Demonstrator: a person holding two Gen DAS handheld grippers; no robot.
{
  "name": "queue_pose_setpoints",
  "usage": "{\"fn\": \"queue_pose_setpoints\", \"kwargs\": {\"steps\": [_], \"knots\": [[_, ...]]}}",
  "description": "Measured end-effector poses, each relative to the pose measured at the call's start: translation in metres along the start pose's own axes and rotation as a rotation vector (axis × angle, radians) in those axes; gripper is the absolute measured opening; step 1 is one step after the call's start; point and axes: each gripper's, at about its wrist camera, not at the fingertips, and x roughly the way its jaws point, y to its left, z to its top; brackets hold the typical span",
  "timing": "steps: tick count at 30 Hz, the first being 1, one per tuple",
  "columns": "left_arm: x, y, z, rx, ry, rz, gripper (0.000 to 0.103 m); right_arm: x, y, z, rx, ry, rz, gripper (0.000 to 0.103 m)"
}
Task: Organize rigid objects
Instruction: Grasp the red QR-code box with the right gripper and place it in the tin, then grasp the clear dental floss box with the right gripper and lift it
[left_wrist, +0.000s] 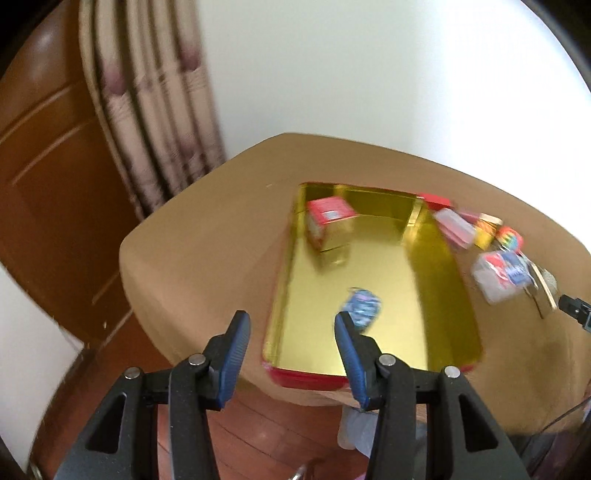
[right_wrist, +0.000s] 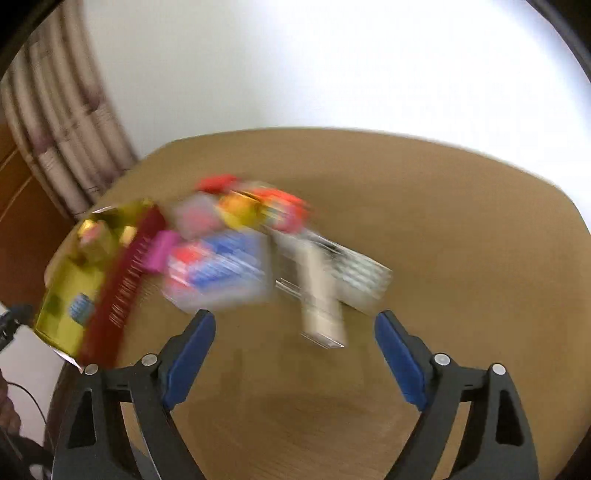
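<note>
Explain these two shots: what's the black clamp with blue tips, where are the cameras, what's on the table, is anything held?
Each picture comes from a fisheye camera mounted on a hand-held two-finger gripper, looking along its fingers. The left gripper and the right gripper are both open and hold nothing. On the brown table lies a gold tin with a red box and a small blue packet inside. Beside the tin sits a blurred pile of small packages, too smeared to name.

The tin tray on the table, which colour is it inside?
Shiny gold inside the tin tray, with a red outer rim; clearest in the left wrist view.
</note>
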Motion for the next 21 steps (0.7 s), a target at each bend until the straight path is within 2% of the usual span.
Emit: {"fn": "queue_pose_setpoints", "kwargs": {"steps": [2,4,7,9,11,16,21], "knots": [[-0.005,-0.011,-0.001,0.036,-0.022,-0.026,0.049,-0.002,0.007,0.001,-0.099,0.022,0.072,0.087],[-0.005,-0.018,-0.003,0.048,-0.016,-0.046,0.049,-0.003,0.035,0.011,-0.338,0.021,0.128,0.088],[-0.003,-0.027,-0.005,0.073,0.005,-0.032,0.049,0.010,0.074,0.038,-0.640,0.078,0.169,0.100],[-0.003,-0.034,-0.008,0.087,0.016,-0.016,0.049,0.025,0.107,0.055,-0.824,0.127,0.171,0.101],[-0.004,-0.034,-0.010,0.081,0.031,-0.016,0.049,0.036,0.124,0.066,-0.965,0.167,0.158,0.101],[-0.005,-0.031,-0.008,0.042,0.077,-0.042,0.049,0.067,0.147,0.080,-1.197,0.263,0.199,0.101],[-0.002,-0.035,-0.001,0.061,0.098,-0.031,0.049,0.095,0.150,0.071,-1.329,0.353,0.206,0.101]]}}
